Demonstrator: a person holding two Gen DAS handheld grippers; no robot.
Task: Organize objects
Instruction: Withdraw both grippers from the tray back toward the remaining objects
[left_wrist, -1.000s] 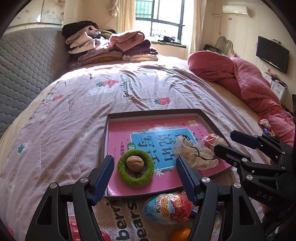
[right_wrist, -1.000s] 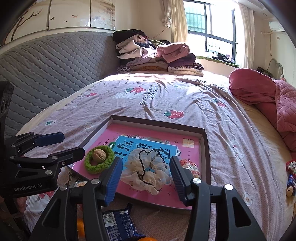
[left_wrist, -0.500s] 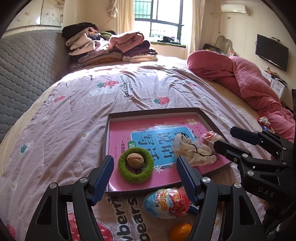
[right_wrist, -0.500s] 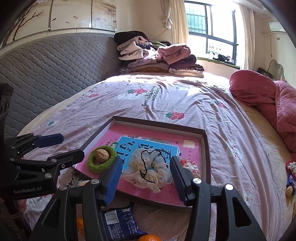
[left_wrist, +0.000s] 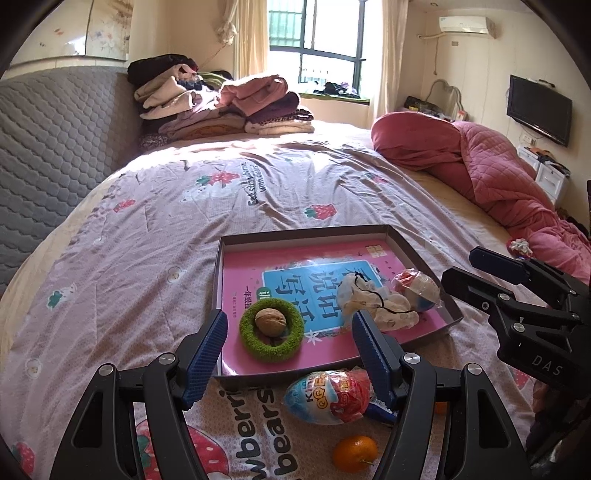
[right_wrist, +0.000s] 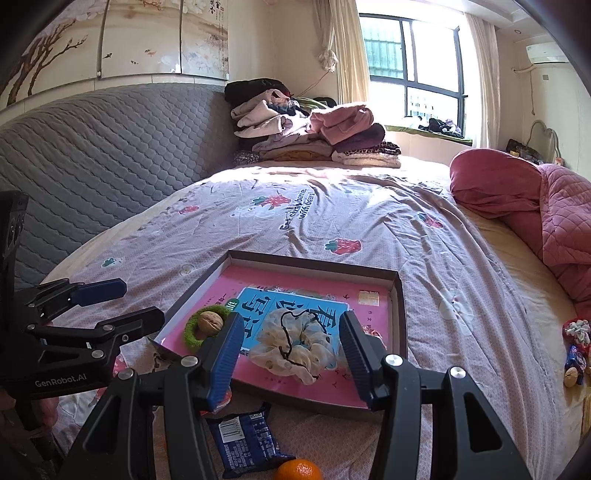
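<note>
Tray (left_wrist: 432, 254): one walnut (left_wrist: 270, 320), two scrunchies.

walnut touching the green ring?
Touching. Left wrist view: the walnut sits inside the green ring, resting against its inner edge.

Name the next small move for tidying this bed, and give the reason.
Probably lower the left hand-held gripper onto the wrapped toy egg. It lies on the bedspread just outside the tray, almost between those open, empty jaws, while the walnut and scrunchie are already in the tray.
</note>
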